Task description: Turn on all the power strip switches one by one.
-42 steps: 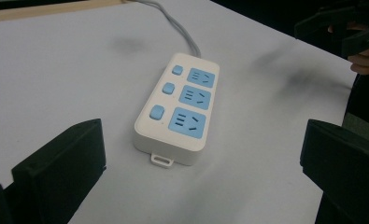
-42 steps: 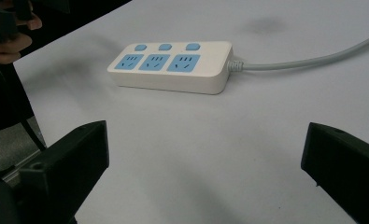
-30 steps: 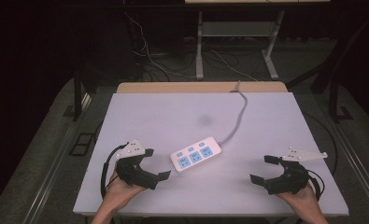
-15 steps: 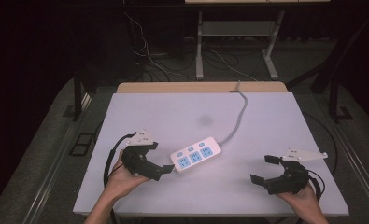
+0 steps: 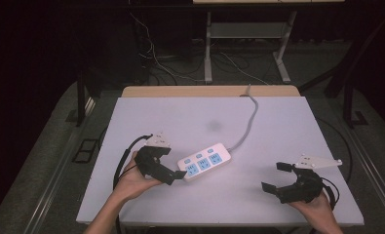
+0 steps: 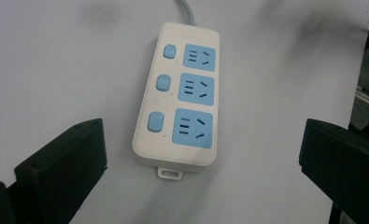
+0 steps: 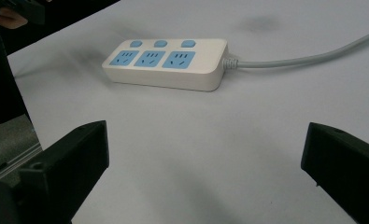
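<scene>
Strip [image 5: 204,163] lies at lower centre of the high view on the table [image 5: 287,131], left tool [image 5: 179,176] spread wide just at its near end, right tool [image 5: 277,177] likewise spread, well apart at lower right.

A white table [image 5: 287,131] (wooden strip at its far edge) stands before tangled floor cables [image 5: 153,61].

White three-socket power strip [image 5: 204,162] flat mid-table.
</scene>
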Action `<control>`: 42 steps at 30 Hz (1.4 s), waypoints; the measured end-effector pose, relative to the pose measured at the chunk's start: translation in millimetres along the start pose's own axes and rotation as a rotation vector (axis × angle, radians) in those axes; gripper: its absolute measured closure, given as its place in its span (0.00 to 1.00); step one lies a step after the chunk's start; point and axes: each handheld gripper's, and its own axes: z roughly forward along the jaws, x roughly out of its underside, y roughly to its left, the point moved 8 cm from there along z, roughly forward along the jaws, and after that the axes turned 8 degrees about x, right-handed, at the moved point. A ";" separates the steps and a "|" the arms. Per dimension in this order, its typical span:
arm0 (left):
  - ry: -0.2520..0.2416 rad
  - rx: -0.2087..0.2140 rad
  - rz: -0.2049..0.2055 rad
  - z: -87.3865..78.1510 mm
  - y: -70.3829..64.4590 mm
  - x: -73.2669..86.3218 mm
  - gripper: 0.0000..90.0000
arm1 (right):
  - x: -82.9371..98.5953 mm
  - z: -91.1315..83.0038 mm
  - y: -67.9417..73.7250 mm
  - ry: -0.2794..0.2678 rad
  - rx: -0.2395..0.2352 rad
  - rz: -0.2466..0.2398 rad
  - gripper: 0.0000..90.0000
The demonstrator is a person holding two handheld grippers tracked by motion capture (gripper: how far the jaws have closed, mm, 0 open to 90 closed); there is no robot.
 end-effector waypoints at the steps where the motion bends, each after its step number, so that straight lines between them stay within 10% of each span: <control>1: 0.004 0.002 0.000 1.1 0.3 -0.7 0.00 | 0.1 0.0 0.0 0.000 0.000 0.000 0.01; 17: 0.082 0.032 0.037 10.0 11.1 -14.8 0.09 | 0.8 0.1 -0.1 0.003 -0.001 -0.006 0.01; 42: 0.078 0.029 0.025 19.0 35.6 -17.7 0.77 | 2.8 -0.3 -2.4 0.007 0.001 -0.008 0.01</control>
